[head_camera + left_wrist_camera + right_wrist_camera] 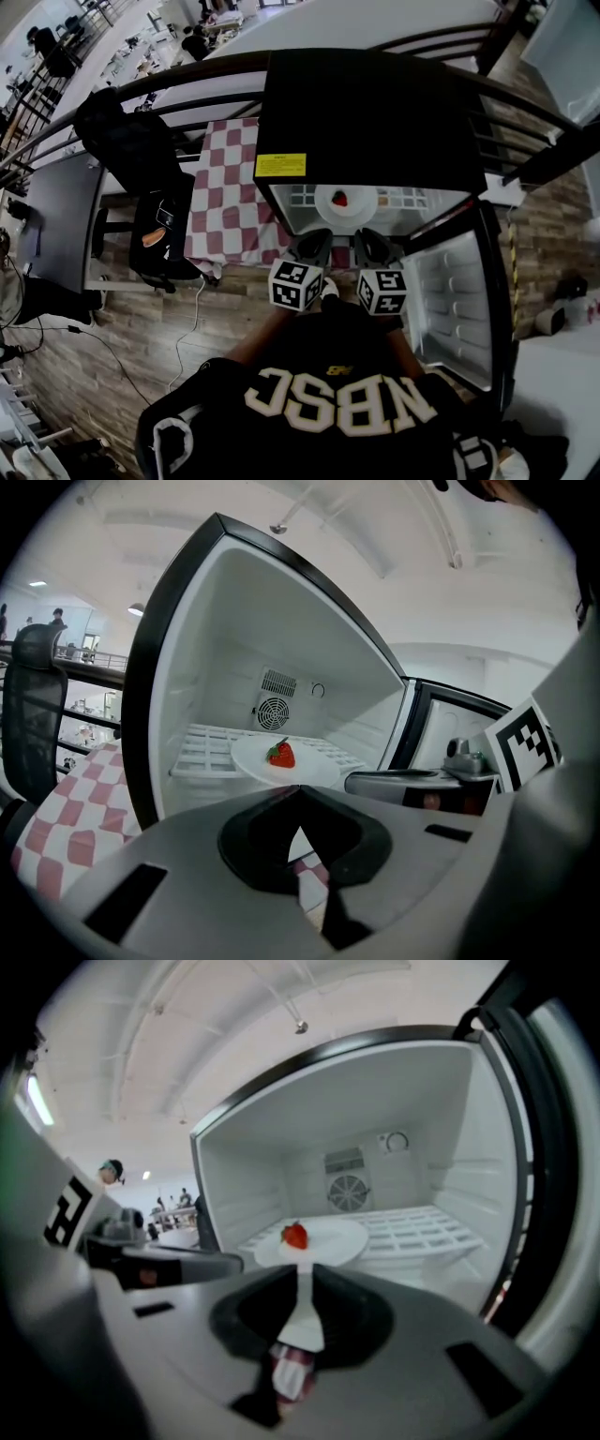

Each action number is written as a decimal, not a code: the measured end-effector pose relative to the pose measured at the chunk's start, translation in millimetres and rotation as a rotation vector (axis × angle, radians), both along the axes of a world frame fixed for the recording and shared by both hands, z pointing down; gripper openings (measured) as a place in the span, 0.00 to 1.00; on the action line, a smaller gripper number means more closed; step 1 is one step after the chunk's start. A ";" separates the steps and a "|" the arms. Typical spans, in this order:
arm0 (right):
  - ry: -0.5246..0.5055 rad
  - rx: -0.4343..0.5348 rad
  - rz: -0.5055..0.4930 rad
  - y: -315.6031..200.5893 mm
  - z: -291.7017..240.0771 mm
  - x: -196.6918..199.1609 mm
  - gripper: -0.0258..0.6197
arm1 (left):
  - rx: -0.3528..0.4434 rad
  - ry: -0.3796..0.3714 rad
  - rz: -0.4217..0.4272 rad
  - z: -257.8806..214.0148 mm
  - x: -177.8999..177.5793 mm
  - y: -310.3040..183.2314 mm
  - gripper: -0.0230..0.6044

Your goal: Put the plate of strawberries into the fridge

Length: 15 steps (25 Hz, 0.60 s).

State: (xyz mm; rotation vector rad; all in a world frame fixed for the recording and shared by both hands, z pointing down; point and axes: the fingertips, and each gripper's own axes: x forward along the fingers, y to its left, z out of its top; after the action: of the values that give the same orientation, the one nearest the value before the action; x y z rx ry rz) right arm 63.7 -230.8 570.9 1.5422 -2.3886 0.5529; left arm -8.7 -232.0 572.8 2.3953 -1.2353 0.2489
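Note:
A white plate (354, 208) with one red strawberry (340, 198) rests on the wire shelf inside the open black fridge (366, 112). Both grippers hang side by side just in front of the fridge opening, short of the plate. My left gripper (315, 236) is shut, its tips meeting with nothing between them (298, 791). My right gripper (371, 236) holds nothing; its jaws stand barely apart, a thin slit showing between them (302, 1269). The plate (251, 757) and strawberry (281, 754) lie straight ahead in the left gripper view. The plate (333, 1239) and strawberry (295, 1235) appear likewise in the right gripper view.
The fridge door (459, 300) stands swung open to the right, its inner racks facing me. A red-and-white checkered cloth (225, 187) covers the surface left of the fridge. A black chair (131, 150) with a bag stands further left on the wooden floor.

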 end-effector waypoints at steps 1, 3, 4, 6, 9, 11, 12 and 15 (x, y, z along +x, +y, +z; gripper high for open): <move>0.002 -0.001 -0.003 -1.7 0.3 -0.5 0.13 | 0.005 -0.012 0.004 0.1 1.0 -1.1 0.06; 0.005 -0.003 -0.008 -5.0 0.6 -1.3 0.13 | 0.009 -0.028 0.010 -0.2 3.0 -4.0 0.06; 0.005 -0.004 -0.010 -6.6 0.9 -1.7 0.13 | 0.001 -0.030 0.013 1.4 3.7 -5.2 0.06; 0.007 -0.006 -0.014 -9.0 1.9 -2.8 0.13 | -0.022 -0.033 0.015 7.4 3.9 -6.4 0.06; 0.013 -0.010 -0.017 -12.1 3.3 -2.8 0.13 | -0.034 -0.029 0.005 11.7 4.4 -10.6 0.06; 0.017 -0.009 -0.018 -15.6 3.3 -2.6 0.13 | -0.035 -0.029 -0.002 13.6 4.6 -15.5 0.06; 0.018 -0.009 -0.018 -17.5 3.3 -2.6 0.13 | -0.036 -0.031 -0.004 14.6 4.5 -17.8 0.06; 0.020 -0.015 -0.017 -23.3 4.9 -1.8 0.13 | -0.040 -0.026 -0.007 14.0 5.4 -24.7 0.06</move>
State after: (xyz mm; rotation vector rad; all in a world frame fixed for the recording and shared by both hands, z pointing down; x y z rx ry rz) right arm 61.9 -254.1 575.8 1.5123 -2.3748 0.5480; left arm -3.3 -256.7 586.8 2.3606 -1.2380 0.3003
